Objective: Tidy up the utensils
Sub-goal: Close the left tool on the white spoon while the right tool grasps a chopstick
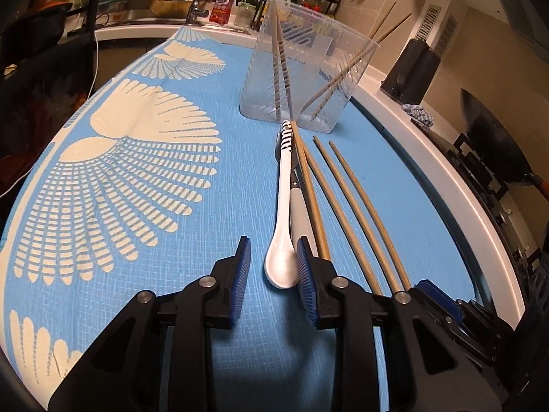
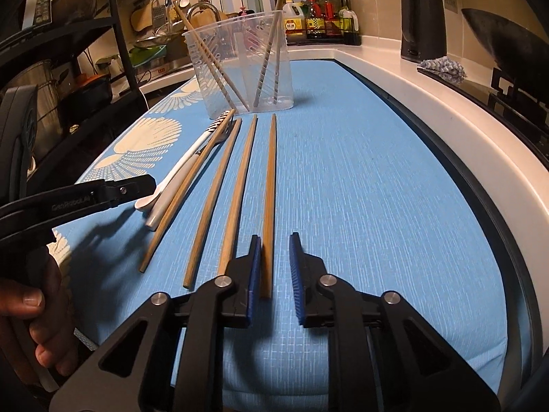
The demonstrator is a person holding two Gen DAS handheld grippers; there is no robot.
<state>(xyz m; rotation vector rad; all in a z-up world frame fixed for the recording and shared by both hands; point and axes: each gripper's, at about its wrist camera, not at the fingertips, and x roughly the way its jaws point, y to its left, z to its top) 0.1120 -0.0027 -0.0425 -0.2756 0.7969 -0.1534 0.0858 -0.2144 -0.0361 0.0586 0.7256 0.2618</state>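
Both wrist cameras sit low over the blue cloth (image 1: 343, 185), perhaps side by side, facing the shared container (image 2: 240, 65).

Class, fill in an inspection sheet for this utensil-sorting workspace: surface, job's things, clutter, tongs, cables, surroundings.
Surface: blue patterned cloth over the counter.
Job's things: clear container holding chopsticks; white spoon, a grey-handled utensil and four loose chopsticks lying on the cloth.
Clutter: nothing seen on the cloth.
Tongs: left tongs open around the spoon's bowl; right tongs open around the rightmost chopstick.
Cables: white cable at the left edge.
Surroundings: faucet, bottle rack, wok.
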